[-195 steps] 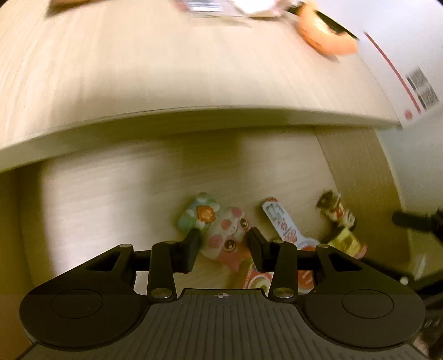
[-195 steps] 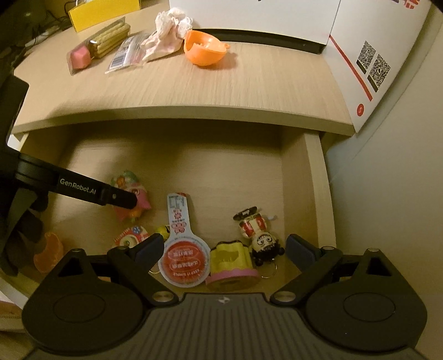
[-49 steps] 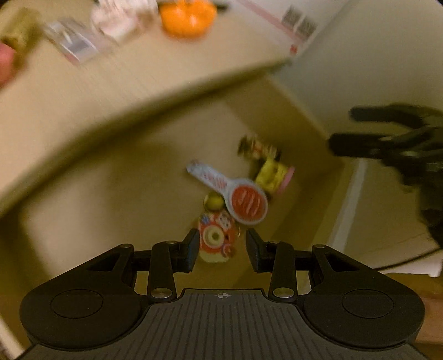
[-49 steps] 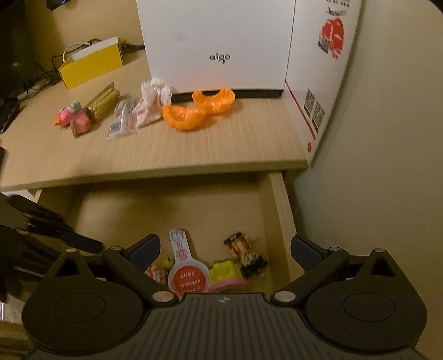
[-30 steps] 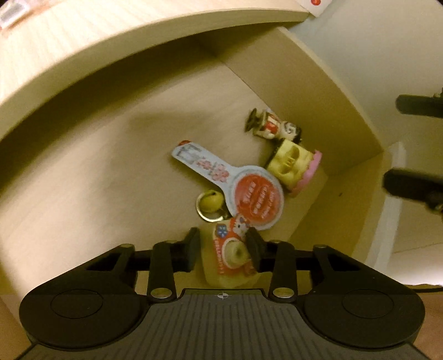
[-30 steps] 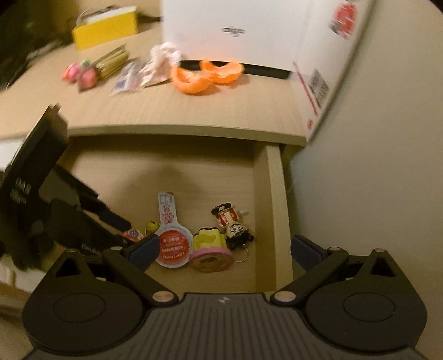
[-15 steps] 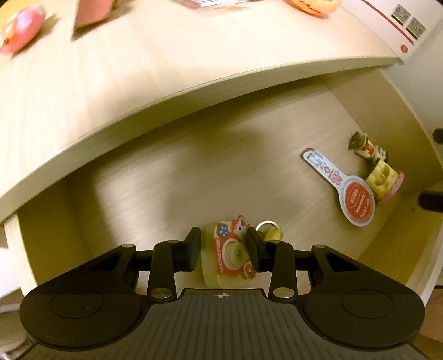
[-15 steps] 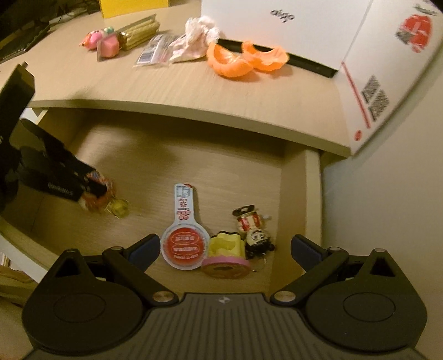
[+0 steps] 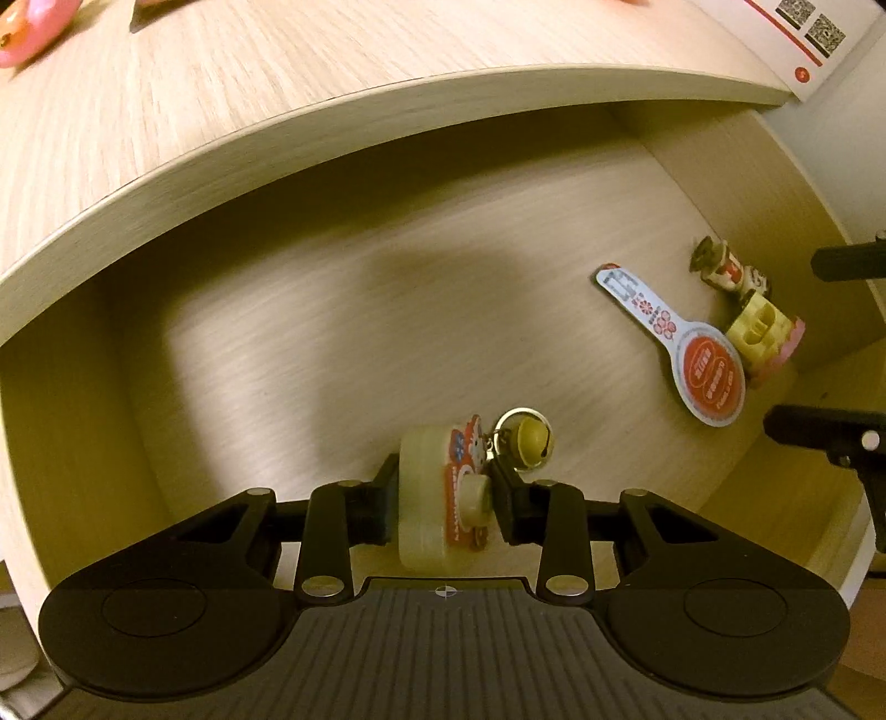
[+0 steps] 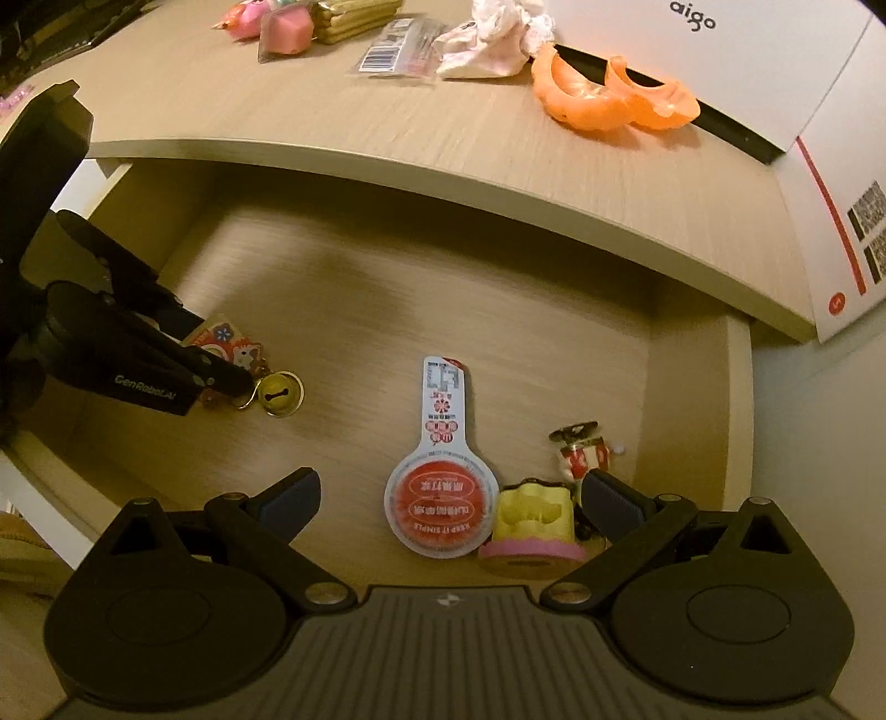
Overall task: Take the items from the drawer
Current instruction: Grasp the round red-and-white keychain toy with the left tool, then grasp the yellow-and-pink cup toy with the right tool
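My left gripper (image 9: 443, 493) is shut on a cream and red cat keychain (image 9: 429, 493) inside the open wooden drawer (image 9: 332, 332); a yellow bell (image 9: 530, 437) on a ring hangs from it. In the right wrist view the same left gripper (image 10: 221, 360) holds the keychain (image 10: 224, 338) at the drawer's left, with the bell (image 10: 277, 394) beside it. My right gripper (image 10: 448, 498) stands open above the drawer's front. Between its fingers lie a red and white paddle-shaped tag (image 10: 440, 487), a yellow and pink toy (image 10: 531, 526) and a small figurine (image 10: 578, 446).
The desk top (image 10: 332, 111) above the drawer carries orange shell halves (image 10: 603, 94), a crumpled pink wrapper (image 10: 493, 39), a barcoded packet (image 10: 396, 55), pink toys (image 10: 266, 22) and a white box (image 10: 775, 66). The drawer's right wall (image 10: 736, 415) stands close to the figurine.
My left gripper has carried the cat keychain leftward across the drawer, away from the tag and toys. The right gripper has dropped closer over the tag and the yellow toy.
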Motion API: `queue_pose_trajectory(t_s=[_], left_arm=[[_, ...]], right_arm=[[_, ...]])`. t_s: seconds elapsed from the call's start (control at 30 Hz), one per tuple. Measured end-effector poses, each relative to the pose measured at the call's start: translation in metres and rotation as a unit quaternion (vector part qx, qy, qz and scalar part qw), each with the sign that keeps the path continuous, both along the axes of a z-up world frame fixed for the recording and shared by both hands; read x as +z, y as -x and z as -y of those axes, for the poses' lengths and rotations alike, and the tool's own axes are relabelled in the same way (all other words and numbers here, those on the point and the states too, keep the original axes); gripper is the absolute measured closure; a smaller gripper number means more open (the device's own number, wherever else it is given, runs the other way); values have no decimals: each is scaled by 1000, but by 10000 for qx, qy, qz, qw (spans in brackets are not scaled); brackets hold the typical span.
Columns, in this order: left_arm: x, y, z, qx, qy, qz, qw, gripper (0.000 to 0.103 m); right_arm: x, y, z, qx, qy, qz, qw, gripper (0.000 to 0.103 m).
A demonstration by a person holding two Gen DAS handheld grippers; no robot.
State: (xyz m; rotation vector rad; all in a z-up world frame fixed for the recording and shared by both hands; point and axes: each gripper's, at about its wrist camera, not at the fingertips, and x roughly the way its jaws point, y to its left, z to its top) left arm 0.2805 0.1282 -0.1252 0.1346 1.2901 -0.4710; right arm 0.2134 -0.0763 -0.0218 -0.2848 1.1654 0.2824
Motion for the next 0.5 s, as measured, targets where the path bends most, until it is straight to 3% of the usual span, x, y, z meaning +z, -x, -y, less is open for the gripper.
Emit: queue_pose_trajectory(t_s=[0.2, 0.3, 0.5], left_arm=[[-1, 1, -6, 41, 34, -11, 10000, 66], [0, 20, 23, 193, 13, 46, 9998, 66], [16, 39, 5, 575, 622, 36, 9964, 66]], right_arm=[[-3, -4, 4, -91, 17, -39, 10000, 2], [-5, -4, 5, -76, 37, -60, 9999, 2], [5, -8, 26, -152, 80, 9, 9999, 2]])
